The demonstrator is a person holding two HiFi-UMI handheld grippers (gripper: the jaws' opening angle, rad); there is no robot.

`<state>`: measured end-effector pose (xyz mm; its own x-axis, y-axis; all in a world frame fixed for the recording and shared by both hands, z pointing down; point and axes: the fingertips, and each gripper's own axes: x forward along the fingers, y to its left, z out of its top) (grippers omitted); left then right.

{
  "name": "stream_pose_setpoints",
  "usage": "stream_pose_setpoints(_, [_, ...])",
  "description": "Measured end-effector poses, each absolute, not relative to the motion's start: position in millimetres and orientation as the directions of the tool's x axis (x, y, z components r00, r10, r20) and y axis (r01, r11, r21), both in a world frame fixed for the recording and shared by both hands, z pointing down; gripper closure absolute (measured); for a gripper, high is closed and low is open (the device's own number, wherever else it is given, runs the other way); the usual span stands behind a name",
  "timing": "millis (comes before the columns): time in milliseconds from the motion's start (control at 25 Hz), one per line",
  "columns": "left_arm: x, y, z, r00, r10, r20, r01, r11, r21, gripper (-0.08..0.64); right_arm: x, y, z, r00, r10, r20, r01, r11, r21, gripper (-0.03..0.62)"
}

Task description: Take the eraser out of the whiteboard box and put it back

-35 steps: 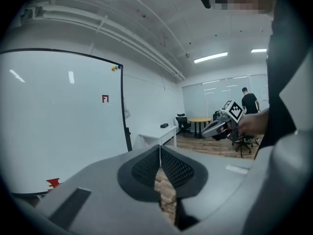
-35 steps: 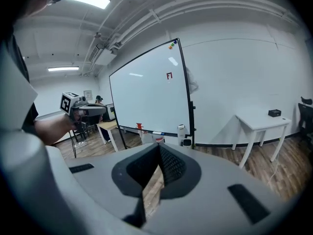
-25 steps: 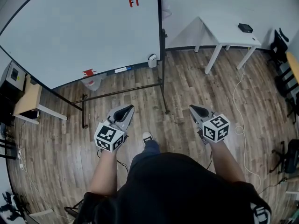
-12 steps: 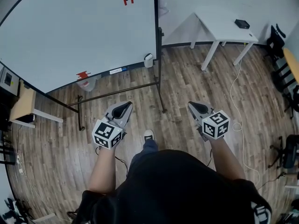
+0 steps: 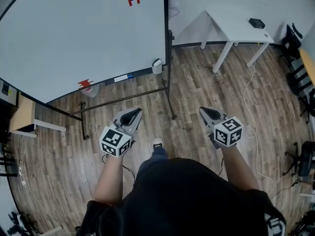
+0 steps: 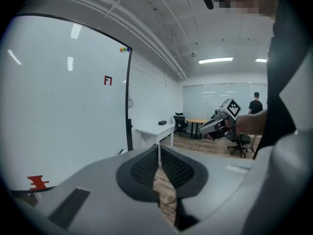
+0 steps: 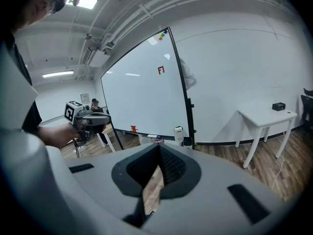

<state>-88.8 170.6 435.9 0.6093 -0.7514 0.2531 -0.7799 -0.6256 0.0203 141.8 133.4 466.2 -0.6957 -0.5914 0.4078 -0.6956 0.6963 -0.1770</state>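
The whiteboard box [image 5: 157, 65] is seen upright at the lower right corner of the whiteboard [image 5: 74, 33], ahead of the 2 grippers and well apart from both. The eraser inside cannot be made out. The left gripper [image 5: 133, 114] is judged slightly nearer than the right gripper [image 5: 207, 113]. The jaws of both are pressed together, with nothing between them.

Left gripper [image 5: 136, 112], right gripper [image 5: 203, 110] facing whiteboard [image 5: 74, 33]

two grippers [image 5: 135, 113] [image 5: 204, 112], one whiteboard [image 5: 74, 33], one white table [image 5: 236, 28], one black box [image 5: 256, 23]
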Motion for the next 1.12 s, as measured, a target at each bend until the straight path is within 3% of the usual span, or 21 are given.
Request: stream_pose_setpoints(1120, [-103,21,467,0.708,-0.635,0.309,-0.68,-0.731,0.054,0.543,99,8,489,-0.648,-0.609,0.457,-0.744,0.635,-0.208,0.6])
